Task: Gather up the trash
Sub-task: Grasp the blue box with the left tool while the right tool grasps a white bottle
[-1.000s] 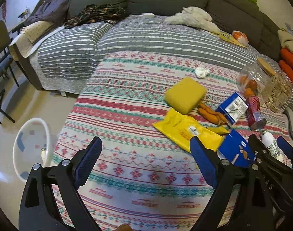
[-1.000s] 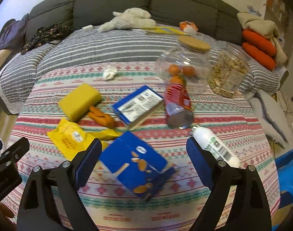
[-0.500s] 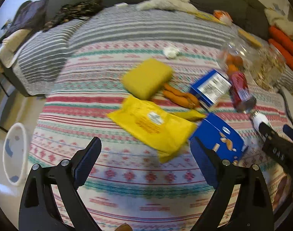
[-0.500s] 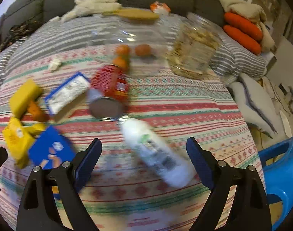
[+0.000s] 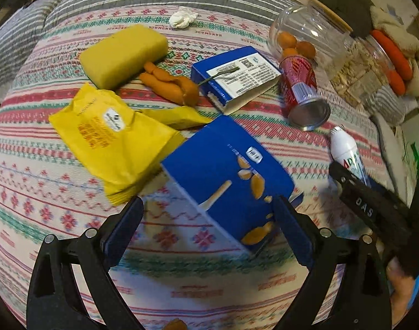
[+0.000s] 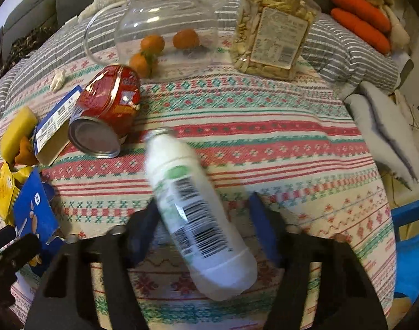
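A torn blue snack box [image 5: 226, 176] lies on the patterned blanket [image 5: 58, 192], its near end between the fingers of my open left gripper [image 5: 209, 220]. A yellow wrapper [image 5: 110, 134] lies to its left. A white bottle [image 6: 193, 206] lies on its side between the fingers of my open right gripper [image 6: 205, 220]; I cannot tell whether the pads touch it. A red can [image 6: 107, 115] lies on its side just beyond, also in the left wrist view [image 5: 303, 90]. The bottle [image 5: 345, 151] and right gripper [image 5: 371, 209] show at the right of the left wrist view.
A second blue box [image 5: 237, 74], a yellow sponge [image 5: 124, 55], orange toy carrots [image 5: 168, 82] and a crumpled tissue [image 5: 183, 19] lie farther back. A glass jar with oranges [image 6: 168, 27] and a snack jar [image 6: 272, 33] stand behind. A blue bin [image 6: 410, 247] is at right.
Both grippers moved forward and down. The left one now straddles the blue box. The right one swung right and closed in on the white bottle, its fingers narrowing around it.
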`<control>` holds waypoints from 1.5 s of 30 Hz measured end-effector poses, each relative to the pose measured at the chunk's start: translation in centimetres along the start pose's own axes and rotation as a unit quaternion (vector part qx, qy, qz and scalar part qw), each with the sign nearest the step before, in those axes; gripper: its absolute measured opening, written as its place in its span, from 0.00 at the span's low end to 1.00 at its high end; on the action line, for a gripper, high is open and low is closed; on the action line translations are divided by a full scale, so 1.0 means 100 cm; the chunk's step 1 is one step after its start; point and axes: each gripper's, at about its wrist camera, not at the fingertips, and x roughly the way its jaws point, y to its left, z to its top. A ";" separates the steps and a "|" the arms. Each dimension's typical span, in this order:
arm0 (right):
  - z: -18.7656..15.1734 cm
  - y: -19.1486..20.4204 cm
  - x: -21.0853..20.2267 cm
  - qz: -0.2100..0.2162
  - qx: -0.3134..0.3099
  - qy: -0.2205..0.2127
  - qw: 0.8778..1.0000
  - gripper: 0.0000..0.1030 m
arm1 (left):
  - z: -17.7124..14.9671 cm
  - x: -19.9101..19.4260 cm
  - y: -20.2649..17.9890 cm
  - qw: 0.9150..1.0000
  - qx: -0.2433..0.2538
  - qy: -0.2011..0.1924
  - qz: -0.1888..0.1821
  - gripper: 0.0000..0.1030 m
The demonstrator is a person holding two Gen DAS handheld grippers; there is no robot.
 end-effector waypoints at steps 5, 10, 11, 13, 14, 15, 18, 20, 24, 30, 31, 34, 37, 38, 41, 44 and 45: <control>-0.002 -0.011 -0.002 0.013 0.001 -0.005 1.000 0.39 | 0.009 -0.005 -0.020 0.999 -0.030 -0.025 0.007 0.93; -0.002 -0.015 -0.004 0.015 0.008 -0.004 1.000 0.38 | 0.013 0.009 -0.035 0.997 -0.048 -0.026 0.053 0.93; -0.002 -0.016 -0.004 0.016 0.010 -0.003 1.000 0.38 | 0.013 0.013 -0.036 0.996 -0.051 -0.024 0.062 0.93; -0.002 -0.018 -0.004 0.017 0.012 -0.001 1.000 0.38 | 0.012 0.019 -0.033 0.996 -0.048 -0.015 0.067 0.92; -0.001 -0.019 -0.004 0.017 0.014 -0.001 1.000 0.37 | 0.012 0.021 -0.031 0.997 -0.048 -0.012 0.066 0.85; -0.001 -0.020 -0.004 0.017 0.016 0.000 1.000 0.37 | 0.011 0.021 -0.029 0.997 -0.045 -0.013 0.066 0.82; 0.001 -0.024 -0.005 0.021 0.024 0.000 0.999 0.37 | 0.010 0.017 -0.024 0.998 -0.039 -0.018 0.048 0.76; 0.001 -0.024 -0.008 0.025 0.028 -0.002 0.999 0.37 | 0.010 0.012 -0.018 0.999 -0.040 -0.019 0.031 0.74; 0.004 -0.018 -0.022 0.037 0.022 -0.021 0.999 0.37 | 0.010 -0.003 -0.016 0.999 -0.017 -0.040 0.024 0.73; 0.008 0.005 -0.046 0.062 0.006 -0.048 0.997 0.37 | 0.004 -0.037 -0.014 0.994 0.028 -0.093 0.054 0.73; 0.009 0.008 -0.048 0.064 0.004 -0.050 0.997 0.37 | 0.007 -0.039 -0.013 0.993 0.028 -0.097 0.058 0.73; 0.008 0.023 -0.054 0.073 -0.006 -0.055 0.996 0.37 | 0.006 -0.051 -0.001 0.990 0.028 -0.111 0.077 0.73; 0.006 0.040 -0.058 0.078 -0.016 -0.058 0.995 0.37 | 0.008 -0.055 0.017 0.988 0.021 -0.118 0.097 0.73; 0.006 0.045 -0.058 0.080 -0.018 -0.058 0.995 0.37 | 0.009 -0.055 0.023 0.988 0.016 -0.117 0.099 0.73; 0.006 0.065 -0.061 0.087 -0.028 -0.058 0.994 0.37 | 0.010 -0.063 0.044 0.987 0.000 -0.120 0.109 0.73; 0.006 0.086 -0.063 0.096 -0.040 -0.059 0.993 0.37 | 0.011 -0.071 0.061 0.985 -0.012 -0.125 0.116 0.73; 0.006 0.092 -0.064 0.099 -0.043 -0.059 0.992 0.37 | 0.011 -0.074 0.069 0.985 -0.017 -0.126 0.119 0.73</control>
